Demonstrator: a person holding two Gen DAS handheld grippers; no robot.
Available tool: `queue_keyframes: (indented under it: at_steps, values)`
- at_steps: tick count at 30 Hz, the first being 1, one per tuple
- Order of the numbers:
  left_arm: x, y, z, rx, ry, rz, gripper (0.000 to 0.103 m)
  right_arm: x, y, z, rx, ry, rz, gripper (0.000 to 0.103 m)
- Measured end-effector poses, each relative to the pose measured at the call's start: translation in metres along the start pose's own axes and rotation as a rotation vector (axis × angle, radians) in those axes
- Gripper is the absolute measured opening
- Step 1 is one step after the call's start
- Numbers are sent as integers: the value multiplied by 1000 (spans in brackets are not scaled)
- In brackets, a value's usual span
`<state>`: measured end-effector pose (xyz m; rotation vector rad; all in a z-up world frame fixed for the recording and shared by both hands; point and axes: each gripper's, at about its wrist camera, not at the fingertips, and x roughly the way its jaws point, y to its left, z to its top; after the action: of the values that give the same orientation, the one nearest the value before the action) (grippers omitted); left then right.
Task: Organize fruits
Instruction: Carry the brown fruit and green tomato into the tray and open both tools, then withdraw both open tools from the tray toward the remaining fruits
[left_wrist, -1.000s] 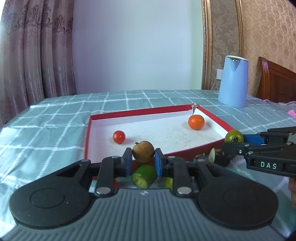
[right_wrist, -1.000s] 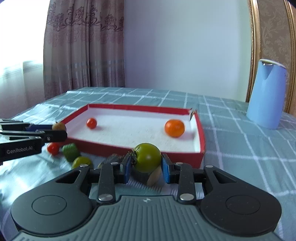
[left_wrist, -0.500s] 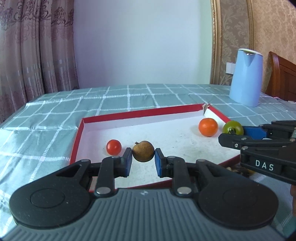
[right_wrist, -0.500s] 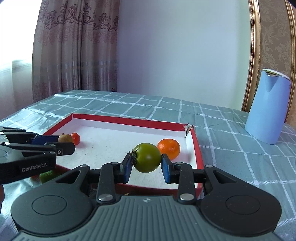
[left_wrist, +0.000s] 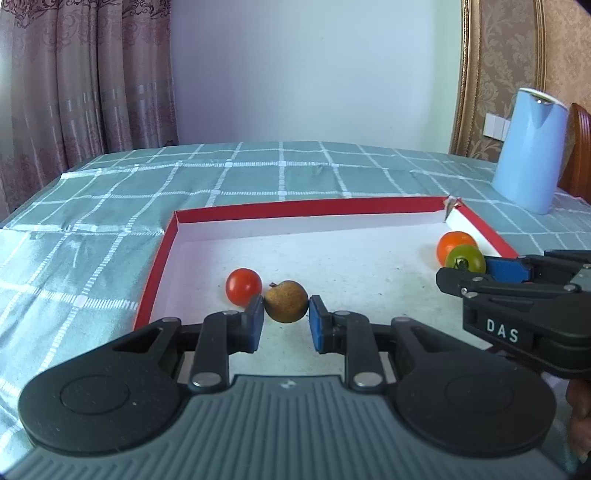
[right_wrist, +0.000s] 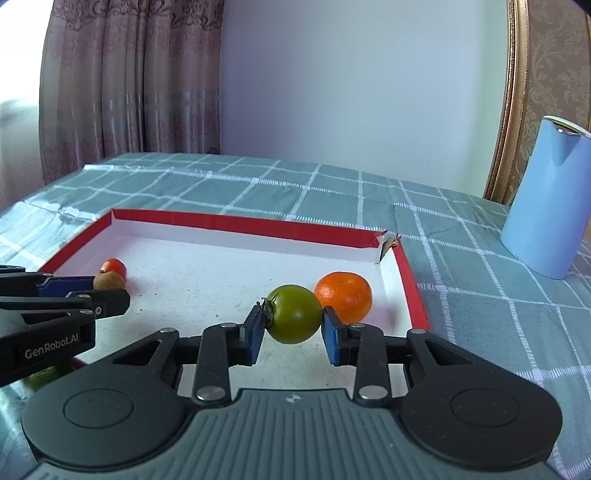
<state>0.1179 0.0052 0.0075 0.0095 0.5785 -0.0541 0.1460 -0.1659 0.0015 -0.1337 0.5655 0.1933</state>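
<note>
Hovering over the red-rimmed cardboard tray (left_wrist: 155, 273), a rough brown fruit (left_wrist: 286, 301) sits clamped in the left gripper (left_wrist: 286, 325) fingers, a smooth green tomato (right_wrist: 294, 314) pinched in the right gripper (right_wrist: 293, 334), half hiding the orange (right_wrist: 347, 297).

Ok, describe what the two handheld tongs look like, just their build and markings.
Both match: black jointed linkage arms with silver rivets, blue pads at the tips, and a grey ribbed body with two round black discs. The left tongs carry white "GenRobot.AI" lettering on the side, seen from the right wrist view. The right tongs show "DAS" in white. No cables or sleeves are visible.
</note>
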Motion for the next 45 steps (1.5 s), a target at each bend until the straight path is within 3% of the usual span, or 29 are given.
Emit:
queue_keyframes:
  at_steps: [13,16,18,25,26,29,31,36,39,45]
  values:
    - [17,-2,0,-13,47,14,25,23,0,1,17,68,-3,33]
    - [19,-3,0,-8,49,27,39,24,0,0,16,71,-4,33]
    - [19,-2,0,-13,51,31,53,25,1,0,13,71,-5,33]
    - [22,2,-1,-38,62,44,74,25,0,0,18,69,-4,33]
    - [21,2,-1,-38,61,44,76,25,0,0,18,68,-5,35]
    - [21,1,-2,-36,59,54,88,25,-1,-1,28,68,-8,52]
    - [20,3,-2,-46,58,54,90,24,-3,-1,41,65,-17,64]
    - [18,4,-3,-55,56,47,98,23,-6,-2,54,63,-22,66]
    - [15,3,-4,-46,39,56,103,21,-9,-3,71,60,-29,72]
    - [7,7,-7,-61,20,38,103,17,-9,-8,80,41,-28,74]
